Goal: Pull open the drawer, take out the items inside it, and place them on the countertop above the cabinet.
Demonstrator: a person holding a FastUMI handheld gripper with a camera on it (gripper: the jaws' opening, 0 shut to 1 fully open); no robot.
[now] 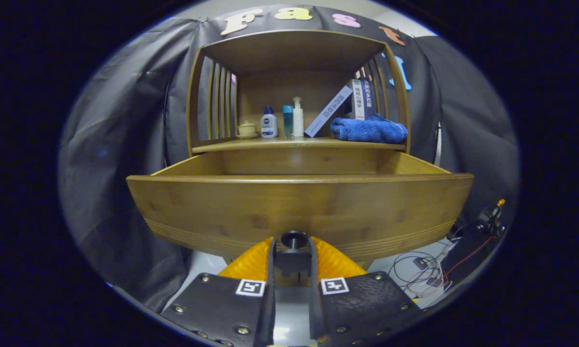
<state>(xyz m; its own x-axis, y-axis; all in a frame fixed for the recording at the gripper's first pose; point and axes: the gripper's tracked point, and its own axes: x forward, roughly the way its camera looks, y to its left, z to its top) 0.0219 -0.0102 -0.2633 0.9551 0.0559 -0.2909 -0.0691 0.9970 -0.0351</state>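
Drawer (pixel 299 207) stands pulled out, gripper (pixel 293 255) apparently clamped on its knob (pixel 294 238) (contents hidden); overpulling could unseat it.

black cloth wall (pixel 125 144), pale floor (pixel 395 265), loose cables (pixel 424 274)

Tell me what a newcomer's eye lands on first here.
First, the wide wooden drawer, pulled open just beyond the fingers, its dark knob clamped between them by the gripper. Next, on the countertop above, the blue towel on one side, with three small bottles standing beside it.
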